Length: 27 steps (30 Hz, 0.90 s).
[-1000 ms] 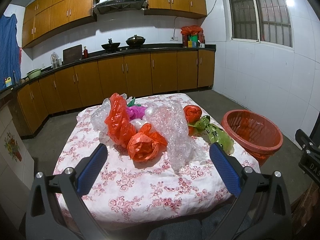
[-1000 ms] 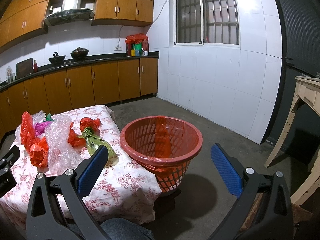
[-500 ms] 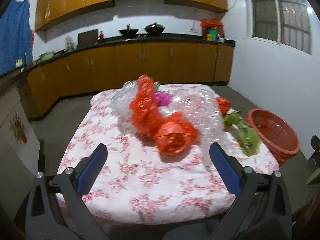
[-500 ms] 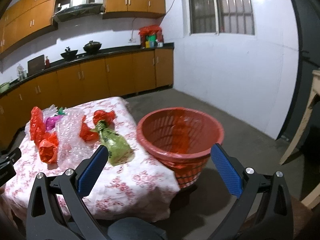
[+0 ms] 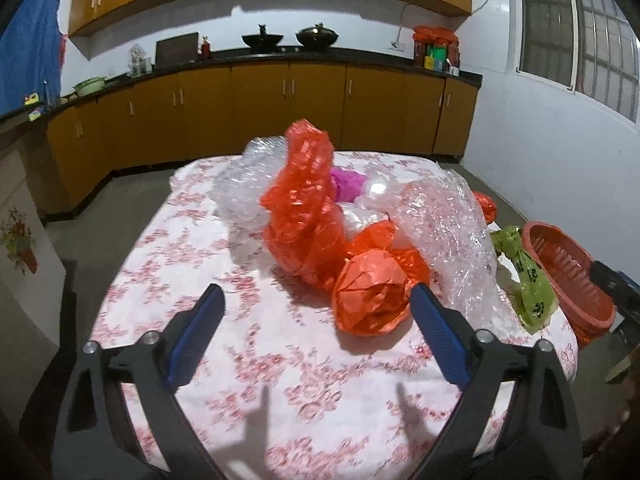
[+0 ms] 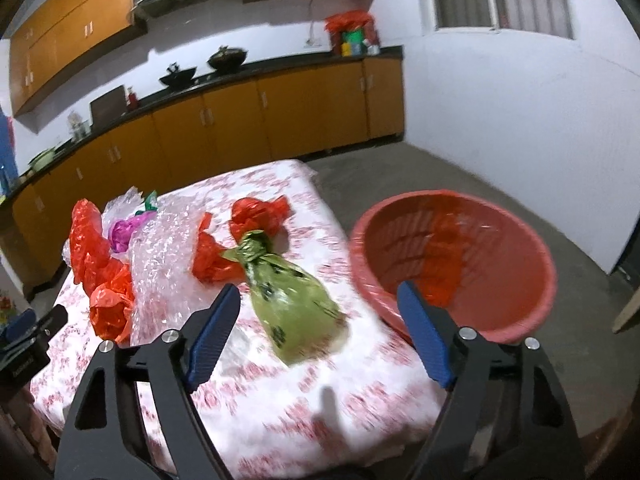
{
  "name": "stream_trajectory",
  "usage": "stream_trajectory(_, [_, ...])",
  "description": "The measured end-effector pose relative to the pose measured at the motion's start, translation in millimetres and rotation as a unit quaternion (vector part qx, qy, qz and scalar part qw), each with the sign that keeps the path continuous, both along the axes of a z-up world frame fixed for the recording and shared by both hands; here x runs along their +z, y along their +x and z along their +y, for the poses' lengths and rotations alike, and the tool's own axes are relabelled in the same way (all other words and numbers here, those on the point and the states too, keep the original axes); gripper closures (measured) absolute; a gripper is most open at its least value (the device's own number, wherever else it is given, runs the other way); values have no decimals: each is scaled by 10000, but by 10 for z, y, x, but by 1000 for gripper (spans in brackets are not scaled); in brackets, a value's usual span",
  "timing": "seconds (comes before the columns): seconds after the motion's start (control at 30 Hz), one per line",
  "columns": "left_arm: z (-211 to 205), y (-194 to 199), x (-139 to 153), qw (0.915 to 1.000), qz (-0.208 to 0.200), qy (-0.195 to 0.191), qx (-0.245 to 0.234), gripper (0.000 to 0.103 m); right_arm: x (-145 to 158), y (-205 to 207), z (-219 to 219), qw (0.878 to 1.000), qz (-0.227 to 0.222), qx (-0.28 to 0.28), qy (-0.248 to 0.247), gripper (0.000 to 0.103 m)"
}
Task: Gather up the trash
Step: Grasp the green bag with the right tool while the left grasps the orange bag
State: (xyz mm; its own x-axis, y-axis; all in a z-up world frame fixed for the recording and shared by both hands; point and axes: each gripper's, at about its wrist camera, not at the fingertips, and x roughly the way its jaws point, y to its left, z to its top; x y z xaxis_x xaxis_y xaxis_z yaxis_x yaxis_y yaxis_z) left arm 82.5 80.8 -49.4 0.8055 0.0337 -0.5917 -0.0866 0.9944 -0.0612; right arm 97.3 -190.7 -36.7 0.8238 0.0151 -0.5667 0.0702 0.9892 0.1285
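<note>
Orange plastic bag [image 5: 370, 294], crumpled, lies on the floral tablecloth [image 5: 248, 344] just ahead of the left gripper [image 5: 316, 320]. Its jaws have just been narrowing but stand wide, holding nothing. Advice: centre on the bag's bulk, then close.

Right wrist view: the right gripper [image 6: 320, 320] is likewise closing in, empty, the green printed bag [image 6: 292, 308] between and beyond its tips, the red basket [image 6: 532, 312] beside the table. No readable writing in either view.
</note>
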Motion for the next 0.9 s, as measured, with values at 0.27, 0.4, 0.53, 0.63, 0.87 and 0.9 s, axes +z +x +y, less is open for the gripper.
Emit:
stream_trajectory(0.27, [-138, 392, -173, 9994, 276, -102, -156, 17, -275, 565, 203, 9975, 428, 486, -283, 23])
stream_trajectory(0.4, [-199, 514, -239, 9989, 390, -101, -257, 19, -410, 753, 207, 9954, 667, 574, -387, 23])
stream_trajectory(0.53, [-246, 621, -329, 9978, 526, -84, -395, 27, -502, 825, 204, 9928, 882, 732, -361, 35])
stream_trajectory(0.63, [-255, 679, -386, 9968, 615, -170, -487, 35, -559, 838, 225, 9906, 997, 886, -312, 52])
stream_trajectory(0.87, [-308, 669, -376, 9955, 526, -212, -753, 62, -589, 725, 238, 9883, 1018, 1132, -129, 81])
stream_trajectory(0.9, [-304, 654, -374, 9954, 508, -215, -780, 65, -585, 734, 244, 9882, 1008, 1147, -123, 82])
